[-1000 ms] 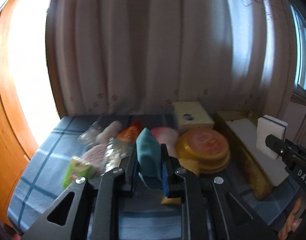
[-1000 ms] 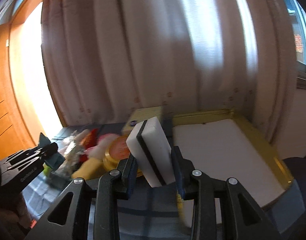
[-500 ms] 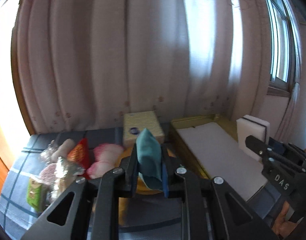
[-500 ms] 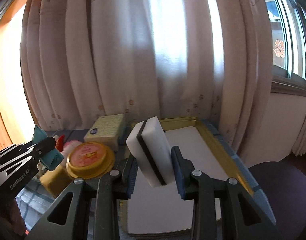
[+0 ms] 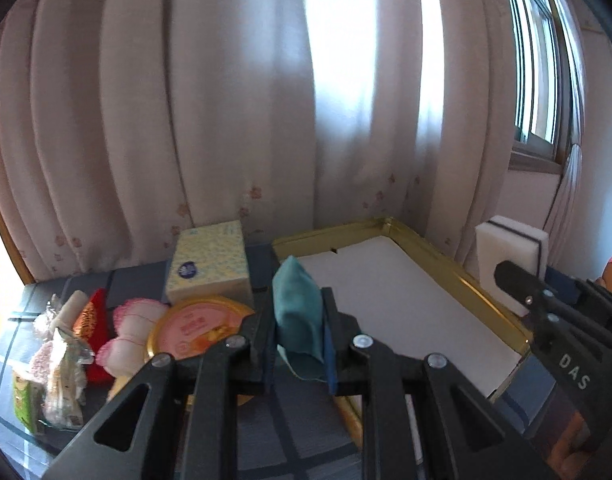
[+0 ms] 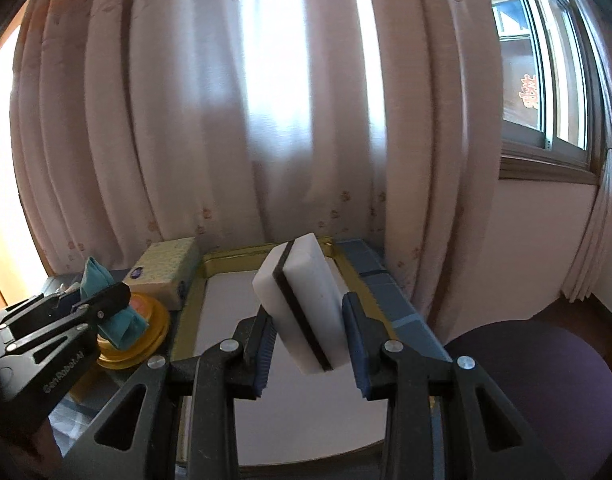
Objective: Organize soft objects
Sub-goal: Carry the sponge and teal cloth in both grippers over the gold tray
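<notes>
My left gripper (image 5: pixel 299 338) is shut on a folded teal cloth (image 5: pixel 296 316) and holds it above the near left corner of the gold-rimmed tray (image 5: pixel 458 276). My right gripper (image 6: pixel 309 332) is shut on a white sponge with a black middle layer (image 6: pixel 302 300), held upright above the tray's white floor (image 6: pixel 306 420). The right gripper and sponge (image 5: pixel 510 256) also show at the right of the left wrist view. The left gripper with the cloth (image 6: pixel 106 304) shows at the left of the right wrist view.
A tissue box (image 5: pixel 210 260), a round orange-lidded tin (image 5: pixel 198 326), a pink plush (image 5: pixel 134 332), a red pouch (image 5: pixel 92 320) and wrapped packets (image 5: pixel 58 376) lie on the blue checked cloth left of the tray. Curtains hang behind. A dark round stool (image 6: pixel 538 392) stands at the right.
Both grippers have swung right and risen, from over the pile of objects to over the tray. Each keeps its hold on its object.
</notes>
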Demonstrator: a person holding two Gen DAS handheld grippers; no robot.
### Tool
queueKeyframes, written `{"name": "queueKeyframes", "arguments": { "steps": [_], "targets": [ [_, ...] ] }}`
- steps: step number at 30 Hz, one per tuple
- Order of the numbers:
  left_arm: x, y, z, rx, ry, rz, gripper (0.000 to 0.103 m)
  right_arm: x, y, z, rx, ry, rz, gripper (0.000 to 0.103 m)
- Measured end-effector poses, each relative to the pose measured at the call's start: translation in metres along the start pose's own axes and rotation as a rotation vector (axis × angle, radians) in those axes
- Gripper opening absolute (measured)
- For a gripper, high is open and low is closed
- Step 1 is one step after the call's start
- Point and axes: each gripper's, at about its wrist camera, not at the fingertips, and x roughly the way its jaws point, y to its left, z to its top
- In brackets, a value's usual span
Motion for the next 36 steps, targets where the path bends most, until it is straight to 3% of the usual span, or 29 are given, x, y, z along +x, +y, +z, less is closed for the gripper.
{"name": "queueKeyframes", "arguments": {
  "steps": [19,36],
  "targets": [
    [0.036,-0.044,-0.001,0.052,0.065,0.006,0.017,0.015,-0.026,-0.007,0.016,0.026,-0.019,0.036],
    [0.062,-0.049,-0.008,0.066,0.134,0.018,0.017,0.034,-0.028,-0.012,-0.006,0.068,-0.022,0.036]
  ]
}}
